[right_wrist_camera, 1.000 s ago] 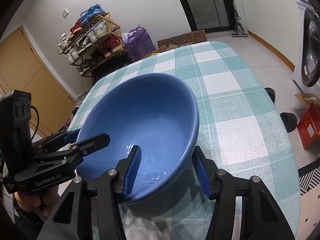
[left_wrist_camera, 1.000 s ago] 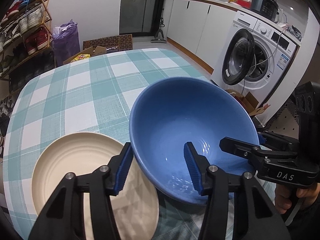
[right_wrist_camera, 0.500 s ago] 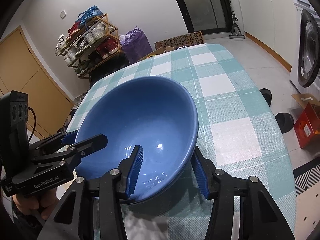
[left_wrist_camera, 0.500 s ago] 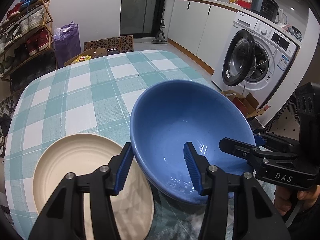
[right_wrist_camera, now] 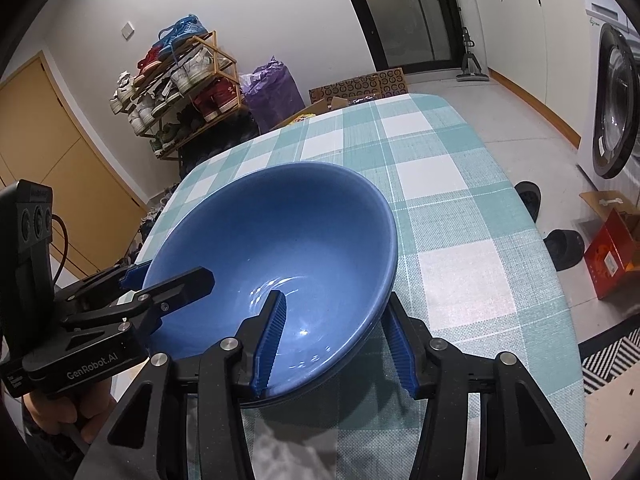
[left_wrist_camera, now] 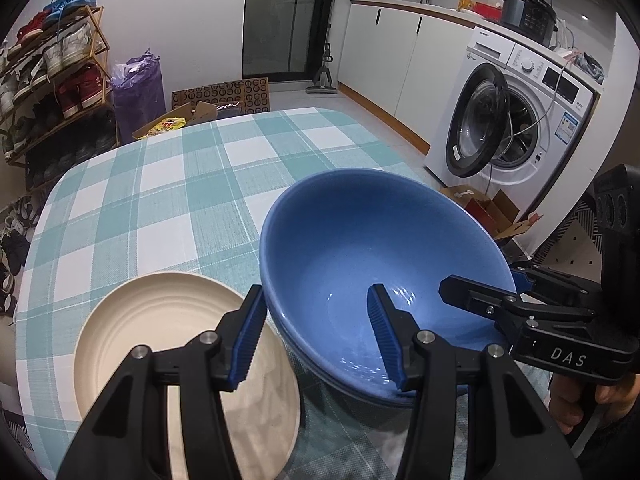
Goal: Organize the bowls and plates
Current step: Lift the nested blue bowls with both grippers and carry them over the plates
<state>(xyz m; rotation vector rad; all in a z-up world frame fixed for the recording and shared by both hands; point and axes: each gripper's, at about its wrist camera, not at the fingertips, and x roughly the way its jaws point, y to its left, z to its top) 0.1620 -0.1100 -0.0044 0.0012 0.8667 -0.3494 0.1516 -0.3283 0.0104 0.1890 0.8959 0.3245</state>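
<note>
A large blue bowl (left_wrist_camera: pixel 376 248) is held above the checked tablecloth, tilted a little. My left gripper (left_wrist_camera: pixel 318 338) straddles its left rim, one finger inside and one outside, with the jaws wide. My right gripper (right_wrist_camera: pixel 336 338) straddles the right rim the same way; the bowl (right_wrist_camera: pixel 280 240) fills that view. Each gripper also shows in the other's view, clamped over the rim: the right gripper (left_wrist_camera: pixel 492 300), the left gripper (right_wrist_camera: pixel 160 284). A cream ribbed plate (left_wrist_camera: pixel 160 328) lies on the table left of the bowl, under my left fingers.
The table (left_wrist_camera: pixel 168 200) has a teal and white checked cloth with rounded edges. A washing machine (left_wrist_camera: pixel 512 120) with its door open stands to the right. A shoe rack (right_wrist_camera: pixel 180 92) and a purple bag (left_wrist_camera: pixel 138 88) stand beyond the far edge. Boxes lie on the floor.
Both grippers and the bowl have risen slightly and drawn back from the table's far end. The plate has not moved.
</note>
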